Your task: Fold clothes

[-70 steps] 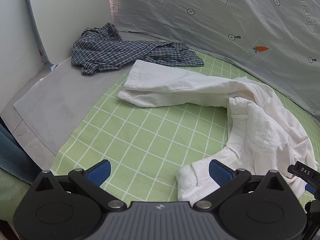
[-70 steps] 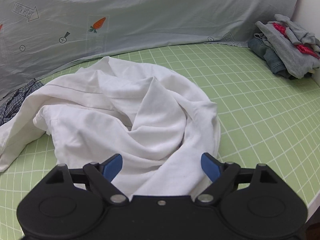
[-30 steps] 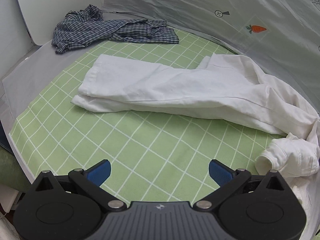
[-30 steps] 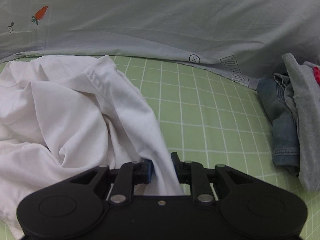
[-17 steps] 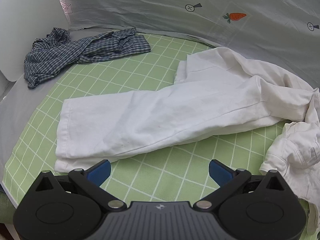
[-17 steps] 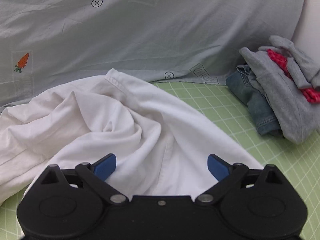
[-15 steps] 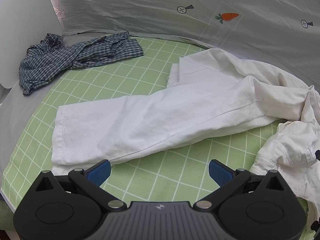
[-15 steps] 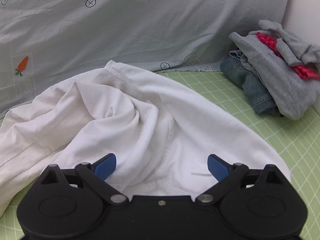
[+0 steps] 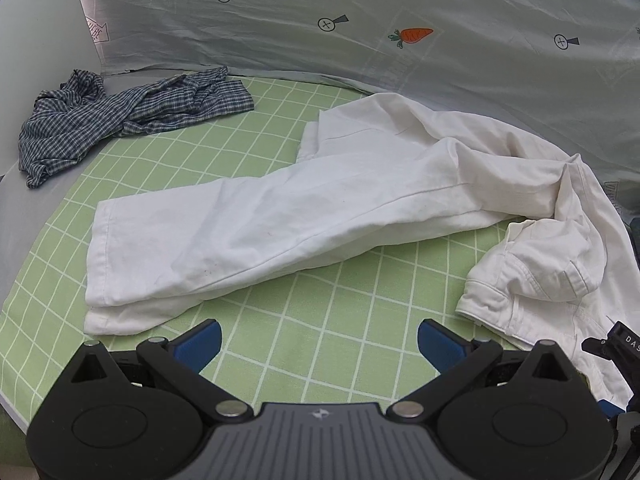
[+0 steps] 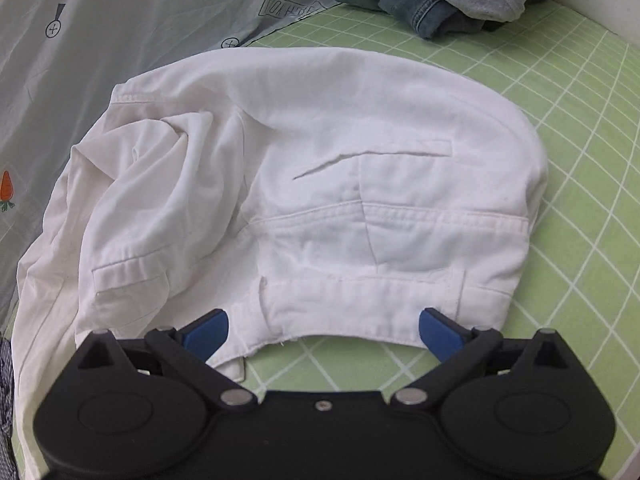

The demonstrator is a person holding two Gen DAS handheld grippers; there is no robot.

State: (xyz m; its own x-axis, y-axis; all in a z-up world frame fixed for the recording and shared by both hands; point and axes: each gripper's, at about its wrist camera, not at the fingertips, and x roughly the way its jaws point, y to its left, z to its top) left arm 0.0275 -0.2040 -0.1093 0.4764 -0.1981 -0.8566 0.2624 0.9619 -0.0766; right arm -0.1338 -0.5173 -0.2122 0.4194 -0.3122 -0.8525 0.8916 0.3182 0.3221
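The white trousers point(image 9: 304, 208) sprawl across the green checked cloth point(image 9: 340, 312), legs toward nine o'clock, waistband point(image 10: 360, 300) bunched. Both the left gripper point(image 9: 318, 340) and right gripper point(image 10: 322, 328) gape wide, empty (pinch waistband corners, pull taut).

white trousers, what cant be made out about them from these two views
- Left wrist view: the white trousers have a lower leg hem largely hidden under the upper leg; the waist runs out of frame at right.
- Right wrist view: the waistband's near edge is partly hidden behind the right gripper; the legs are cut off at the left edge.
- Neither view shows the underside.
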